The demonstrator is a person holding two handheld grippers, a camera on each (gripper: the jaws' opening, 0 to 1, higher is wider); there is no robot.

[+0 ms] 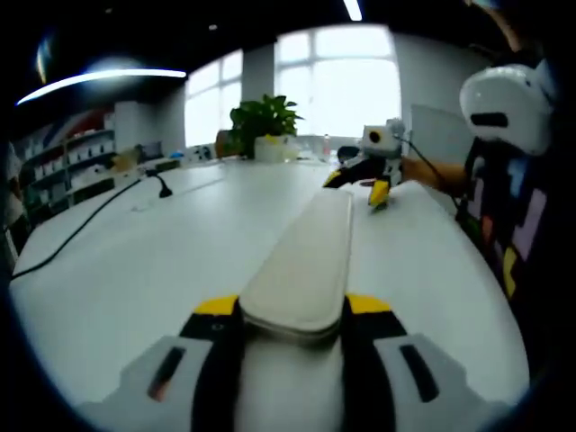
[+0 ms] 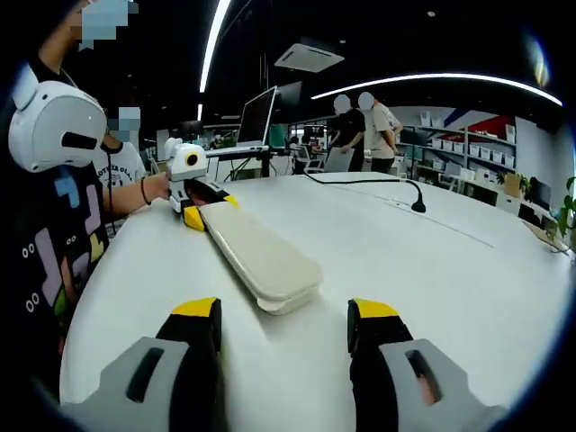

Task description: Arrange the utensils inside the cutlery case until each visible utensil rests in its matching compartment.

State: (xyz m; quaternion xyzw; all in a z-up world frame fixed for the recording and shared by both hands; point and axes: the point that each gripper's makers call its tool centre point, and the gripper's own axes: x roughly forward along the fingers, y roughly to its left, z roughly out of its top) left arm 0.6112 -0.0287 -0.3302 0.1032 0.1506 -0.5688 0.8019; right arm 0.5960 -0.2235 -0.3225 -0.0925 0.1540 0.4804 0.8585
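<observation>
A long, flat beige cutlery case (image 1: 306,256) lies closed on the white table (image 1: 135,279); no utensils show. In the left gripper view its near end sits between my left gripper's (image 1: 292,306) yellow-tipped jaws, which press both sides. My right gripper (image 1: 360,184) is at the far end. In the right gripper view the cutlery case (image 2: 256,252) runs away toward the left gripper (image 2: 209,209), whose tips flank its far end. My right gripper (image 2: 285,315) stands open, with the case's near end just ahead of its tips and touching neither jaw.
A person wearing a white headset (image 2: 54,126) and a black patterned shirt stands at the table's side. A gooseneck microphone (image 2: 417,200) with its cable, a potted plant (image 1: 264,121) and a monitor (image 2: 256,117) stand farther back. Two people stand by shelves.
</observation>
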